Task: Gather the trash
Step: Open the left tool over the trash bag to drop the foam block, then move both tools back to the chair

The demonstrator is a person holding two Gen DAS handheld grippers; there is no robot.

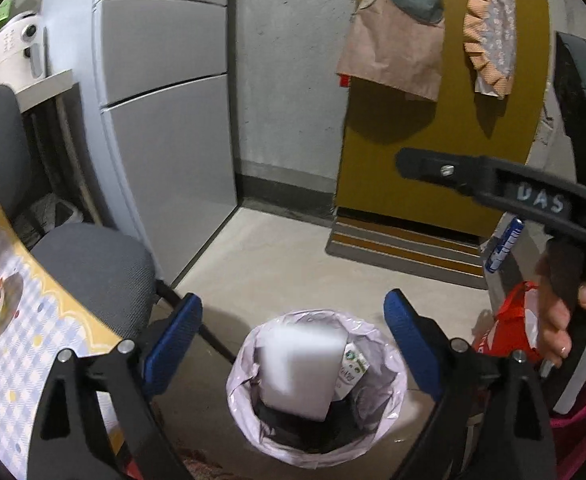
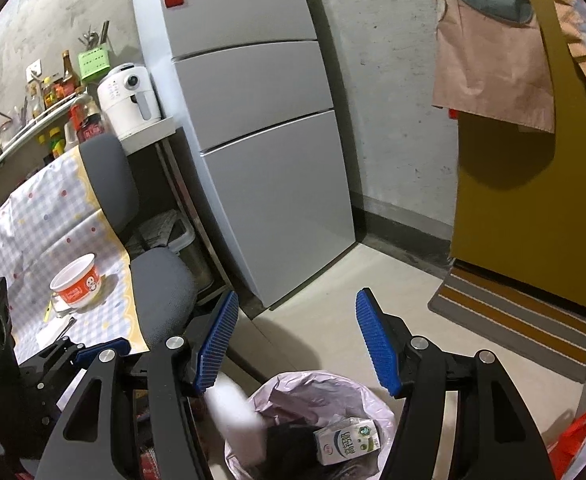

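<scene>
A bin lined with a pale plastic bag [image 1: 389, 372] stands on the floor below both grippers; it also shows in the right wrist view [image 2: 313, 388]. A blurred white box-like piece of trash [image 1: 303, 368] is in the air over the bin mouth, free of any finger; the right wrist view [image 2: 235, 414] shows it too. A milk carton [image 2: 347, 442] lies in the bin, and it shows in the left wrist view [image 1: 353, 368]. My left gripper [image 1: 293, 342] is open and empty above the bin. My right gripper [image 2: 297, 340] is open and empty.
A grey office chair [image 2: 161, 276] stands left of the bin by a table with a checked cloth [image 2: 21, 220] holding a red-and-white noodle cup [image 2: 76, 280]. A grey fridge [image 2: 261, 140], a yellow door [image 2: 533, 220] with a striped mat [image 2: 517, 320], and a red bag [image 1: 513, 320] surround the bin.
</scene>
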